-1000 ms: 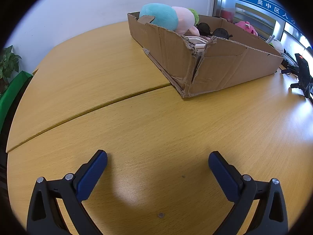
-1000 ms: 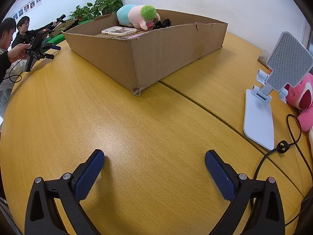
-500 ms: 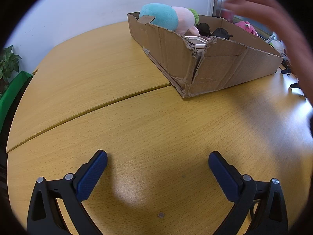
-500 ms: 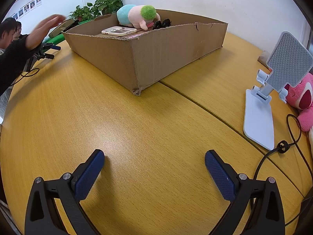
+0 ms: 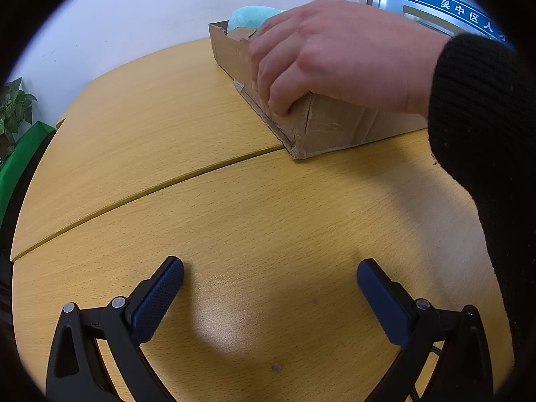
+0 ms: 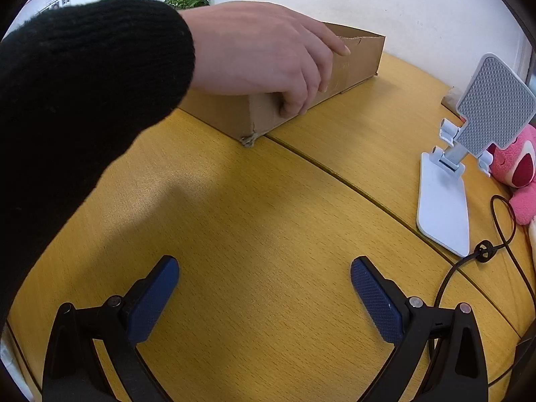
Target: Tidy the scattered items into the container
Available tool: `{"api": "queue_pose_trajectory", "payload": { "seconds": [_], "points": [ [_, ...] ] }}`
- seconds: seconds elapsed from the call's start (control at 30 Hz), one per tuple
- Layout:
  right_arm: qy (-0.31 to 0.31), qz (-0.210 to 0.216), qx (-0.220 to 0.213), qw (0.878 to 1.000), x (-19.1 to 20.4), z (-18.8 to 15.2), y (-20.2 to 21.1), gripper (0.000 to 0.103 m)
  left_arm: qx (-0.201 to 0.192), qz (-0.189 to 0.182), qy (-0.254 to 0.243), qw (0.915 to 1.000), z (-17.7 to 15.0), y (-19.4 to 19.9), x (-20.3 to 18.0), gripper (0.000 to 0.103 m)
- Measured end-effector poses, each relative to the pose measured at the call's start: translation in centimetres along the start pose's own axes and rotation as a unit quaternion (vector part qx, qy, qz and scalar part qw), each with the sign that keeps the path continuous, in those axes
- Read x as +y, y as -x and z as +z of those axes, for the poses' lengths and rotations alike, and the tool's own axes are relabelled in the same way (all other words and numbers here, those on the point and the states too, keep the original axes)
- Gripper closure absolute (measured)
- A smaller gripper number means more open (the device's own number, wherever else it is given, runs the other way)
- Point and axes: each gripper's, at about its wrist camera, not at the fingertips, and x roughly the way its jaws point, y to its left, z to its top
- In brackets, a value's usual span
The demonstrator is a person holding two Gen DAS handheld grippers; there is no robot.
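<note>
We hold the left gripper [image 5: 270,273] and right gripper [image 6: 264,269] low over the table [image 5: 234,221], fingers spread wide and empty. Beyond them, a bare hand [image 5: 335,53] in a black sleeve [image 6: 77,100] grips the cardboard box [image 5: 335,127] by its near corner; a teal plush [image 5: 251,16] lies inside at the far end.

The table [image 5: 234,234] is yellow-tan with fine wood grain. The cardboard box [image 5: 335,127] is plain brown, a turquoise plush toy [image 5: 251,16] showing above it. The sleeve [image 6: 83,83] is ribbed black knit. Both grippers' pads [image 6: 375,298] are dark blue, finely dotted, on black frames. At right, the phone stand [image 6: 445,207] is white with a grey dimpled plate beside a pink plush [image 6: 516,167].
</note>
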Motion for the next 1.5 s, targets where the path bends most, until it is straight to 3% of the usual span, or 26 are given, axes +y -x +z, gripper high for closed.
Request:
{"api": "queue_pose_trajectory", "payload": {
  "seconds": [1.5],
  "points": [
    [-0.017,-0.015,0.002,1.0,1.1,-0.1,0.5,0.0,0.0,0.002,0.002,1.0,0.6,1.2,-0.1,0.0]
  ]
}}
